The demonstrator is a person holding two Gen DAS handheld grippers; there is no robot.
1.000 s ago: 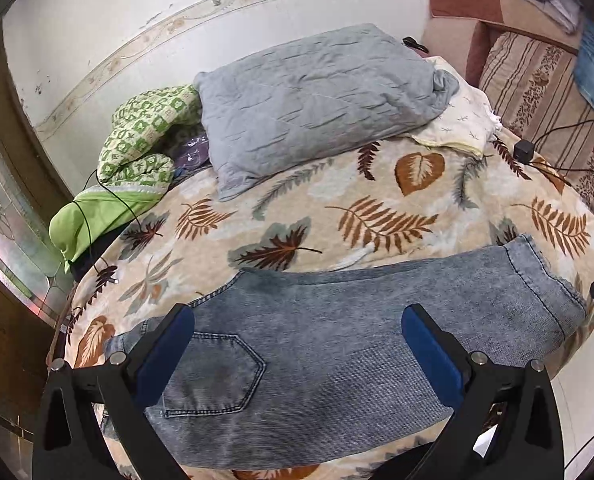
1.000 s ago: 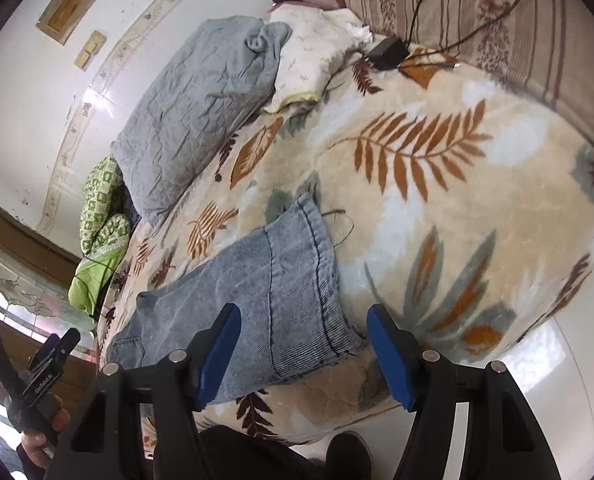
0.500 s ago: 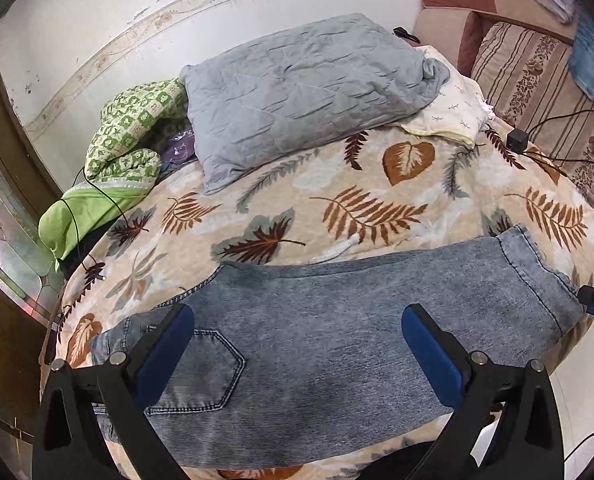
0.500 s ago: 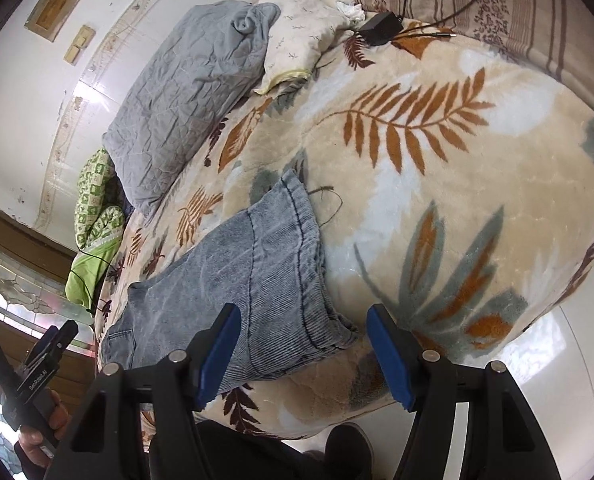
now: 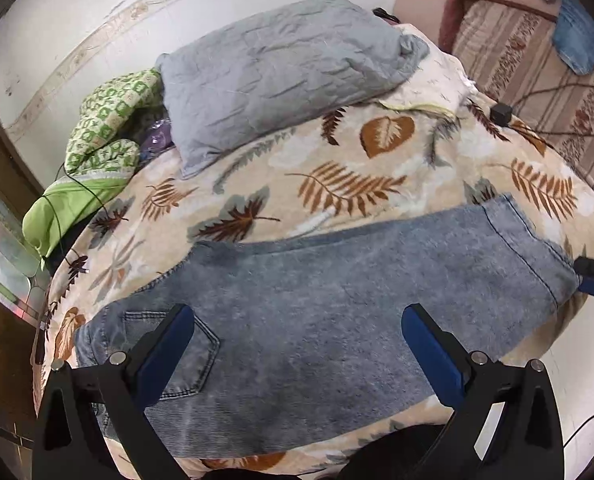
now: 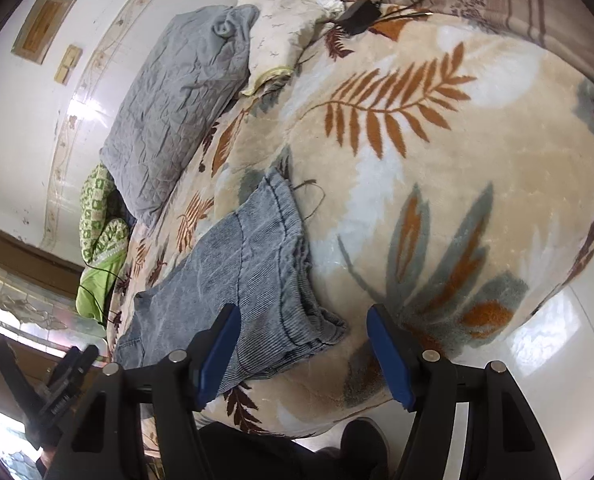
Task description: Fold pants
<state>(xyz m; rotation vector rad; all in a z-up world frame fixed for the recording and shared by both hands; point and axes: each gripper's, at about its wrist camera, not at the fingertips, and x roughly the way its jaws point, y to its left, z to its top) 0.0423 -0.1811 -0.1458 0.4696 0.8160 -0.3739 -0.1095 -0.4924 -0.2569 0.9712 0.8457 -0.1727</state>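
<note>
Left gripper (image 5: 297, 344): jaws spread wide, nothing between the pads; it hangs over the seat end of the pants, by the back pocket (image 5: 177, 356).
Right gripper (image 6: 303, 348): jaws apart, empty, poised above the near corner of the hem (image 6: 297, 280); its left pad overlaps the denim in view, contact not clear.
Pants (image 5: 337, 312): grey-blue denim, already doubled leg on leg, lying flat across the near edge of the leaf-print blanket (image 5: 337, 184), waist to the left, cuffs to the right.
Step, as judged: taking hold of both ends for a cross fold.
Doing it well: pinch every layer at the cuff, as the hem edges are splayed; grip the waistband likewise.
Watch: the near edge overhangs the bed, so the denim may slide off.
Clear of work: grey pillow (image 5: 281, 76) well behind.
</note>
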